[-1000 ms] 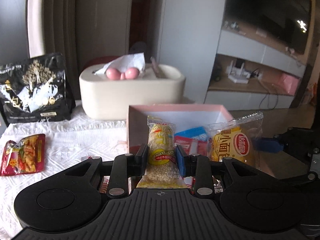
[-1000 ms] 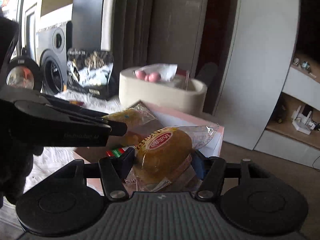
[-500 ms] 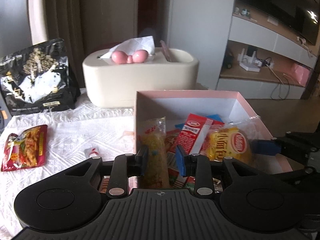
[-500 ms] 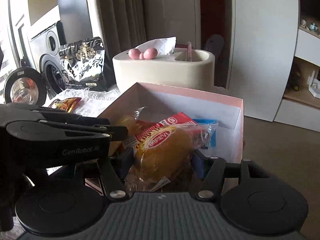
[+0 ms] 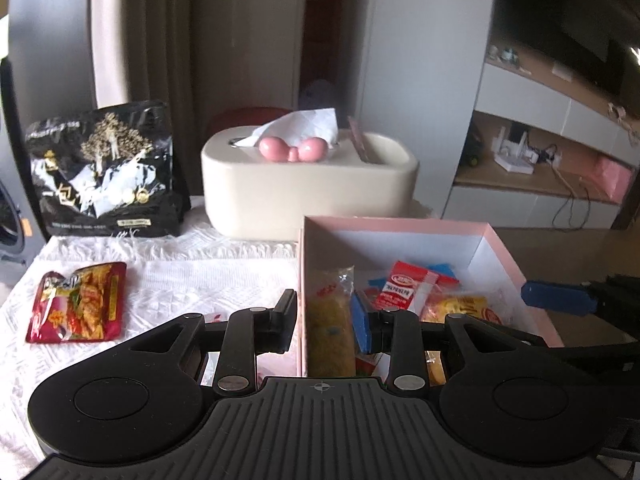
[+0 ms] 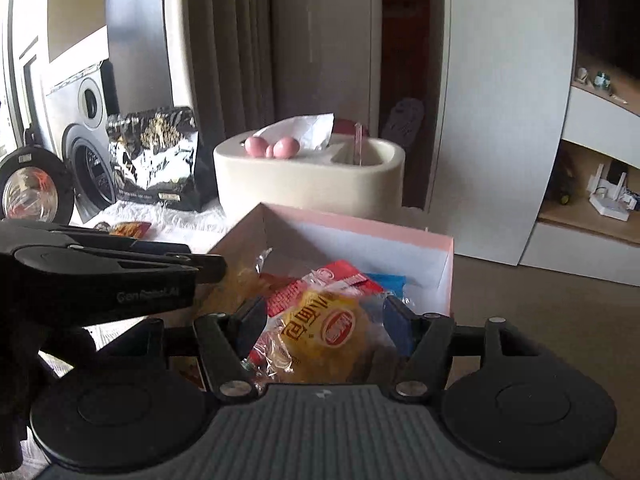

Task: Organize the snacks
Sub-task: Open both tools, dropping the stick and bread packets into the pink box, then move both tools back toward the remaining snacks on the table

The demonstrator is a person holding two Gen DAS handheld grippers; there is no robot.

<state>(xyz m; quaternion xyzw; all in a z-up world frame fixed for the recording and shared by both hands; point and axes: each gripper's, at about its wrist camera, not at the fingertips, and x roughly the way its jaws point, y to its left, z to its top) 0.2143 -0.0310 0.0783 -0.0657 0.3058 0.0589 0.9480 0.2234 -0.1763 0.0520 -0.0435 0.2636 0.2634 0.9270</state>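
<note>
**snackfan:** Snacks going left to right: a red foil snack pouch [image 5: 78,307] is lying flat on the white textured tablecloth [image 5: 208,284], well apart from the box. Behind it a black glossy bag with gold print [image 5: 105,170] is standing upright, and beside that a cream oval tissue box with a pink bow knob [image 5: 308,184] is sitting just behind the pink cardboard box with a white inside [image 5: 505,249].

**umi_tinkerer:** What are the tongs doing?

**snackfan:** The left gripper [image 5: 325,320] is hanging over the box's left wall with its jaws spread. The long clear-wrapped yellow snack stick [image 5: 331,320] is lying between the fingers inside the box, along that wall, and neither pad seems to be pressing it. One finger is sitting outside the wall, the blue-padded one inside.

**umi_tinkerer:** And the right one?

**snackfan:** The right gripper [image 6: 326,322] is also gaping wide. The round yellow bun in a clear wrapper with a red oval logo [image 6: 324,332] is sitting between its fingers, resting on the other packets in the box, with gaps showing on both sides. A red-and-white flat packet [image 5: 404,286] and a blue packet [image 5: 440,271] are lying behind it.
</note>
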